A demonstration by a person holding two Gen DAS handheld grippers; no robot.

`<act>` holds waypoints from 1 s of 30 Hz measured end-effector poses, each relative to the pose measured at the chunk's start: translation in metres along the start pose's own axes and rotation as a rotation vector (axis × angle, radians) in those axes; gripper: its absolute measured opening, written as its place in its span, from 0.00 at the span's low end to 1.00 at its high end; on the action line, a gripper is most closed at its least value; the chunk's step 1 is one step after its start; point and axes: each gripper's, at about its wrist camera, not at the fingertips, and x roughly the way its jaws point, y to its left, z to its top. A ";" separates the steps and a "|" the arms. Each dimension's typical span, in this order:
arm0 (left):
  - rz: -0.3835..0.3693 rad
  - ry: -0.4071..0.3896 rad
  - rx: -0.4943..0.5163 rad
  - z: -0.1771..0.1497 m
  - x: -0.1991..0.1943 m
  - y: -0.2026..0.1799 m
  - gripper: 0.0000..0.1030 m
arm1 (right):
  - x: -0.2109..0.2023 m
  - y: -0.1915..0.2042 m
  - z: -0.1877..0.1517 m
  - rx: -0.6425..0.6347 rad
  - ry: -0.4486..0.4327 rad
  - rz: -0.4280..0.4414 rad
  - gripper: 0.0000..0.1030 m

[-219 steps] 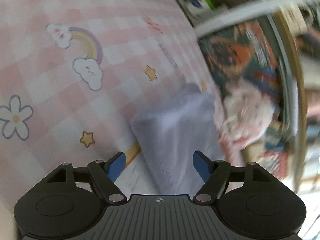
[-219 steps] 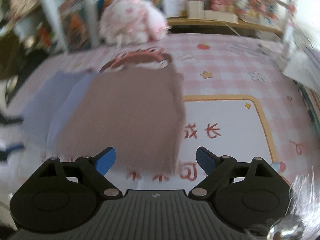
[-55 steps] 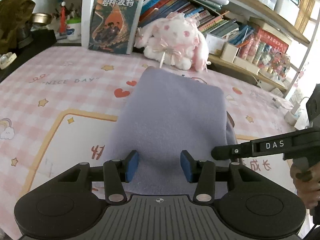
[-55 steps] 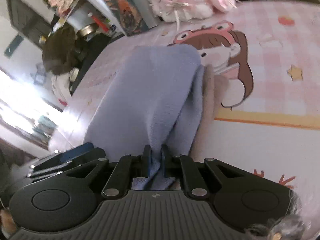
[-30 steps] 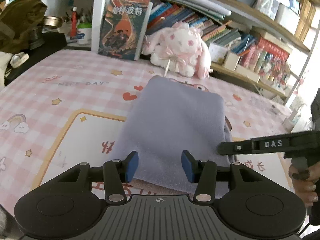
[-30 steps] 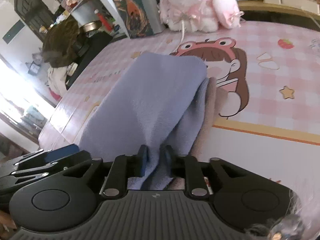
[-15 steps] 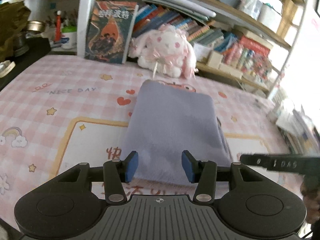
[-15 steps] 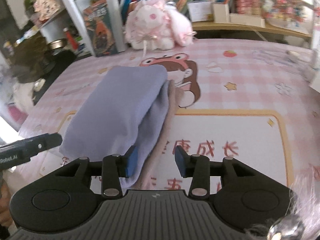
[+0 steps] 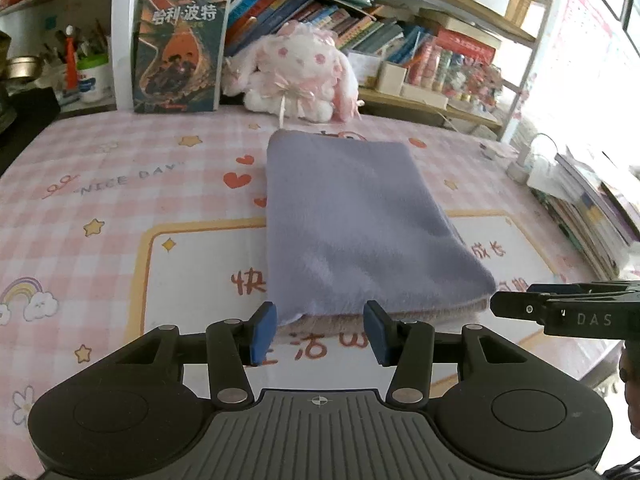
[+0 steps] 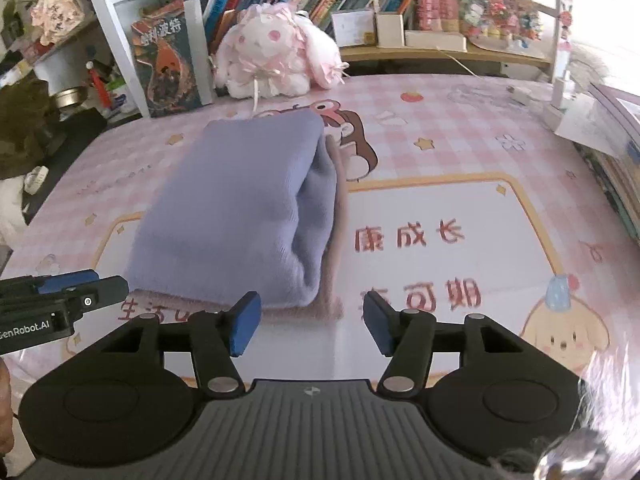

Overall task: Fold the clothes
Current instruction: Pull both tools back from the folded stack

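A folded lavender cloth (image 9: 352, 216) (image 10: 240, 208) lies on a folded brownish-pink cloth (image 9: 420, 314) (image 10: 304, 312), whose edge shows beneath it, on the pink checked mat (image 9: 100, 184) (image 10: 460, 128). My left gripper (image 9: 320, 330) is open just short of the stack's near edge, nothing between its blue pads. My right gripper (image 10: 310, 322) is open too, at the stack's near right corner, not touching it. Each gripper shows in the other's view: the right one's fingers (image 9: 560, 312) at the right edge, the left one's fingers (image 10: 60, 292) at the left.
A pink-and-white plush rabbit (image 9: 300, 68) (image 10: 272, 56) and an upright book (image 9: 180, 48) stand at the mat's far edge before crowded shelves. Stacked books (image 9: 592, 208) and a white charger (image 9: 520, 168) lie on the right. A dark side table (image 10: 60, 132) is at the left.
Both grippers pulled back from the stack. The right gripper, shut on the lavender cloth's edge a second ago, let go and opened wide. The lavender cloth now rests flat.
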 end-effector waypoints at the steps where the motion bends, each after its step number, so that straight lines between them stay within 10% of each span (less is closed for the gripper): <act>1: -0.004 0.003 0.001 -0.001 0.000 0.002 0.48 | -0.001 0.004 -0.003 0.000 0.000 -0.008 0.55; 30: -0.028 0.051 -0.006 -0.013 -0.007 0.034 0.76 | 0.003 0.048 -0.021 -0.016 0.069 -0.108 0.83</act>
